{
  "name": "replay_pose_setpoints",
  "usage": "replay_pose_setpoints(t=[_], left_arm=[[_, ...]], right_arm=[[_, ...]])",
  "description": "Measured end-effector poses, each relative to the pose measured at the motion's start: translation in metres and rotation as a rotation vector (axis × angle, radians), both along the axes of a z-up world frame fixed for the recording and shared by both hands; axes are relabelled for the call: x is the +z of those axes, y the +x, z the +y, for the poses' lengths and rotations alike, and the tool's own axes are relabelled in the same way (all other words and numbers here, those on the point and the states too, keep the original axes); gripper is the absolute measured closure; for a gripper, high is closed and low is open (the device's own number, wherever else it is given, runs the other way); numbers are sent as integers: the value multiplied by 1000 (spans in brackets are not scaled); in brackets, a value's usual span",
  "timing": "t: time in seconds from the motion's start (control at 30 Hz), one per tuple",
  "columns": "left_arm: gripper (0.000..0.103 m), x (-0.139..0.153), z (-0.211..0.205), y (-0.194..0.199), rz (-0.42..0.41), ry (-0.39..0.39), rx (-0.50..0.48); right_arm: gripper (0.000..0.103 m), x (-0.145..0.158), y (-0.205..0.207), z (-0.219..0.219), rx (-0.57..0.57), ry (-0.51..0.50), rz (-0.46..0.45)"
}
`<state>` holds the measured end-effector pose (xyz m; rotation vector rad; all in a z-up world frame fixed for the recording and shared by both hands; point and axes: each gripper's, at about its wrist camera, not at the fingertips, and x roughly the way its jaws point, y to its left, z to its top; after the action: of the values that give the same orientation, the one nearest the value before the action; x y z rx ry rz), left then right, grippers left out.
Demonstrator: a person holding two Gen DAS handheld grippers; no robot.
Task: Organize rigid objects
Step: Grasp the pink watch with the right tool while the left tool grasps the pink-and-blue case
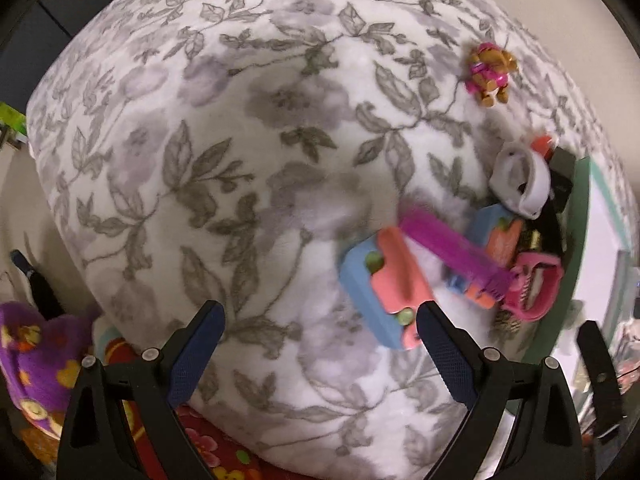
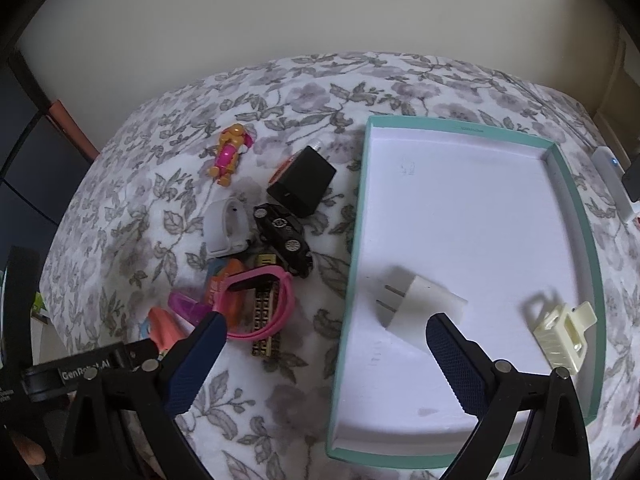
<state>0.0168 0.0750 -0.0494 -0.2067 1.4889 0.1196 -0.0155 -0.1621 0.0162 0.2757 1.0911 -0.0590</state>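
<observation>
A teal-rimmed white tray point(image 2: 576, 216) lies on the floral bedspread, holding a white plug adapter point(image 2: 416, 300) and a cream hair clip point(image 2: 560, 336). Left of it sits a pile: a black charger point(image 2: 302, 186), a black toy car point(image 2: 286, 236), a white band point(image 2: 226, 226), a pink watch point(image 2: 260, 308) and a pink-and-gold toy figure point(image 2: 230, 154). My right gripper point(image 2: 326, 340) is open and empty above the tray's left edge. My left gripper point(image 1: 320, 328) is open and empty, near a blue-and-coral toy point(image 1: 380, 292) and a purple comb point(image 1: 452, 252).
The floral bedspread point(image 1: 200, 160) covers the surface. A purple plush point(image 1: 32, 352) and red patterned cloth point(image 1: 208, 444) lie below its edge. A white device point(image 2: 612, 184) rests right of the tray. The wall stands behind.
</observation>
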Motion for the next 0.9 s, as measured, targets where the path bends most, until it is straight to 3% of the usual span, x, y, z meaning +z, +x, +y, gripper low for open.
replay_pose_setpoints(t=[0.17,0.37,0.5,0.9], left_arm=[[6,-4,-13,10,20,-63,-35],[8,2,-20,15,0,-62,-36],[23,-2,-24,17,8,-57,-44],[37,-22,-27,22,18,-87,-55]], right_arm=[[13,1,3,4,10,48,-16],[16,-3,12,15,27,62,-15],[18,-10,21,24,38,65,-1],[22,-29,40,26,5,117,42]])
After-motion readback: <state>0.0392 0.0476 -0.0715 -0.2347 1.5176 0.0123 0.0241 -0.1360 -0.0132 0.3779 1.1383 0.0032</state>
